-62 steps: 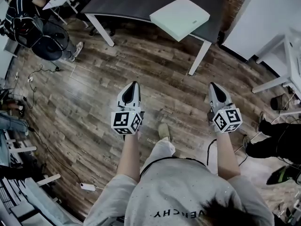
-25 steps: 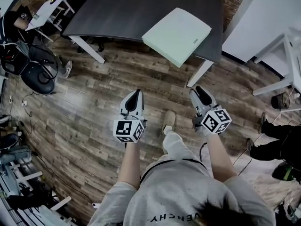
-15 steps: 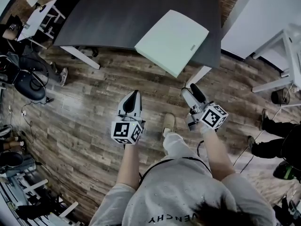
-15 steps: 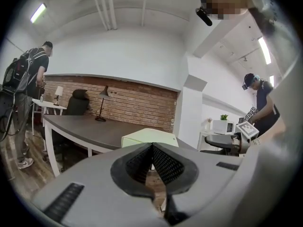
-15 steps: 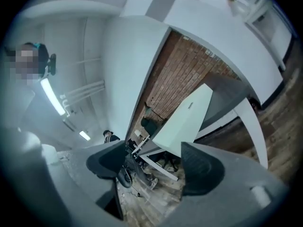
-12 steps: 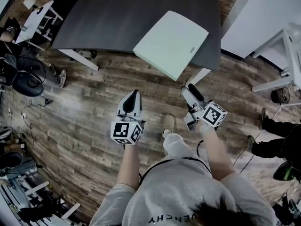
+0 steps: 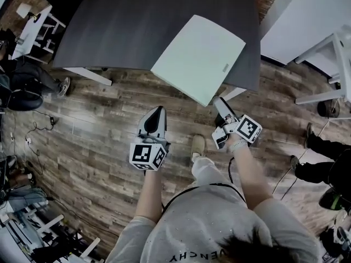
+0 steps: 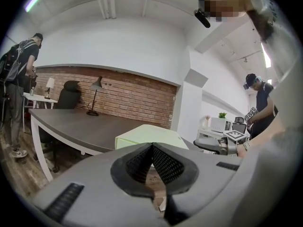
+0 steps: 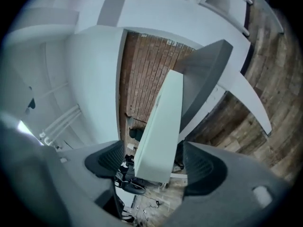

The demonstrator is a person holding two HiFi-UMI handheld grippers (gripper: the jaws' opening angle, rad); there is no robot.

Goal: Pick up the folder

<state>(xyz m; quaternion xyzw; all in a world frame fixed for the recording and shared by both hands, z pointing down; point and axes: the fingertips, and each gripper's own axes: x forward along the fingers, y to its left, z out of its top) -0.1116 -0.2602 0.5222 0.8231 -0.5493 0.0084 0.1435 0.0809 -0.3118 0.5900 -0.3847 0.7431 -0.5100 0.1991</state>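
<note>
On the dark table, a pale green folder is lying flat, and two grippers are pointing toward it.
The folder is sitting near the right end of the table, and its near corner is sticking out past the edge, over the wooden floor. The right gripper is turning on its side just beside that corner. Its jaws have just been opening and are now standing wide apart. The corner of the folder is showing between them, but the pads are not pressing on it. The left gripper is hanging over the floor, a little way from the folder. Its jaws are touching each other at the tips and are holding nothing.
</note>
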